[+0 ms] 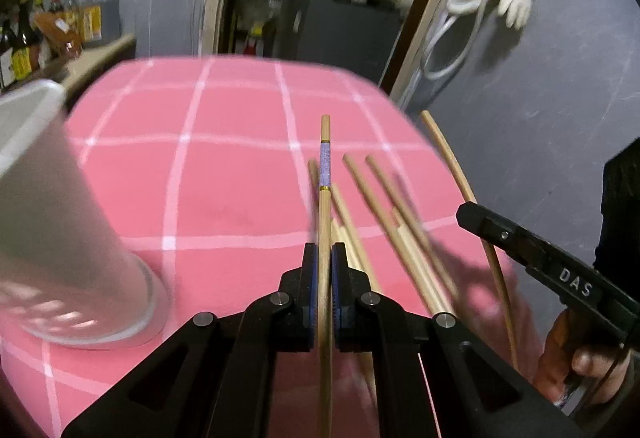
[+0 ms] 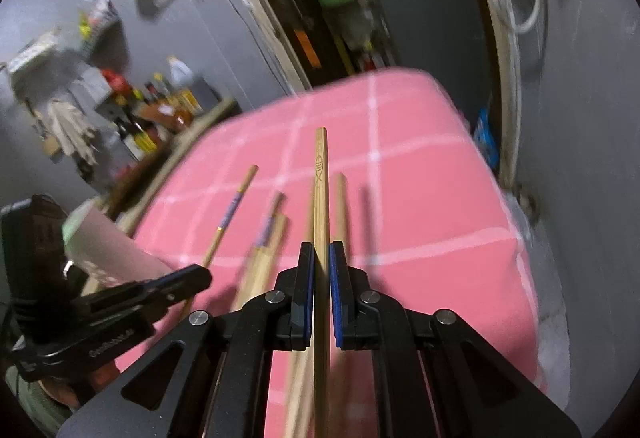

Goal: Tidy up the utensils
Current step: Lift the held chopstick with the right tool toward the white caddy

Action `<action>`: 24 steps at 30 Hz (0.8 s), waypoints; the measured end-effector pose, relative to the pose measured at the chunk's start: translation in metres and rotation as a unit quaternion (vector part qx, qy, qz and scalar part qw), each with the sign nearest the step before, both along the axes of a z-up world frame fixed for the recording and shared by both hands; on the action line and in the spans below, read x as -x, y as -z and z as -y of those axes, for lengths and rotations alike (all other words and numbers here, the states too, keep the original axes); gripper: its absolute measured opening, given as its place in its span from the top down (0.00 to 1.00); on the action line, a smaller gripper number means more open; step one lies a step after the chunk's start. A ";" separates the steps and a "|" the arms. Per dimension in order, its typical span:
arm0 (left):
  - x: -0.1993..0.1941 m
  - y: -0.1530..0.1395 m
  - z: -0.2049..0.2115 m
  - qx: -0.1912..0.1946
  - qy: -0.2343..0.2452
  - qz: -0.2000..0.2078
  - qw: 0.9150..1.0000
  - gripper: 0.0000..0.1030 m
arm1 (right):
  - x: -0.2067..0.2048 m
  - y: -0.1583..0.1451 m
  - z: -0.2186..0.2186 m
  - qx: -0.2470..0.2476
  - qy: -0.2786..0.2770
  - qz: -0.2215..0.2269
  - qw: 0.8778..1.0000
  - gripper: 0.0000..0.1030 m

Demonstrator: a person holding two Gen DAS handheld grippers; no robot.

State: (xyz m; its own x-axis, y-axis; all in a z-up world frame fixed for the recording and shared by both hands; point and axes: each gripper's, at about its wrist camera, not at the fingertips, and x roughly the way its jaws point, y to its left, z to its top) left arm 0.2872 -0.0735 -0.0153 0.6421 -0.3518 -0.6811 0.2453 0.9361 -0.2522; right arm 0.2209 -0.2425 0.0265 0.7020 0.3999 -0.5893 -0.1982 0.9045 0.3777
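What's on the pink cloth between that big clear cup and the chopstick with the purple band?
Nothing: in the left wrist view, only bare pink checked cloth lies between the clear cup and the purple-banded chopstick.

Two close wrist views angled down along held chopsticks, sharing the pink checked table [image 1: 224,174].

The pink checked tablecloth [image 1: 224,174] lies bare across the middle and far side of the left wrist view: open passage there. At left a tall glass [image 1: 60,238] stands in the way. At right, loose chopsticks [image 1: 384,214] clutter the cloth, and the right gripper [image 1: 464,216] crowds in from the right edge.
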 end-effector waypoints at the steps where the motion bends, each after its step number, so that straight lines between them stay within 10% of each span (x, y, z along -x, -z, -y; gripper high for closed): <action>1: 0.006 -0.007 -0.003 0.006 -0.004 0.016 1.000 0.96 | 0.008 -0.007 -0.004 -0.005 0.000 0.023 1.000 0.94; 10: 0.050 -0.071 -0.036 0.039 -0.047 0.168 0.984 0.96 | 0.034 -0.050 -0.048 -0.065 -0.024 0.180 0.981 0.94; 24: 0.054 -0.130 -0.168 0.067 -0.168 0.258 0.949 0.96 | -0.008 -0.104 -0.151 -0.159 -0.089 0.266 0.946 0.94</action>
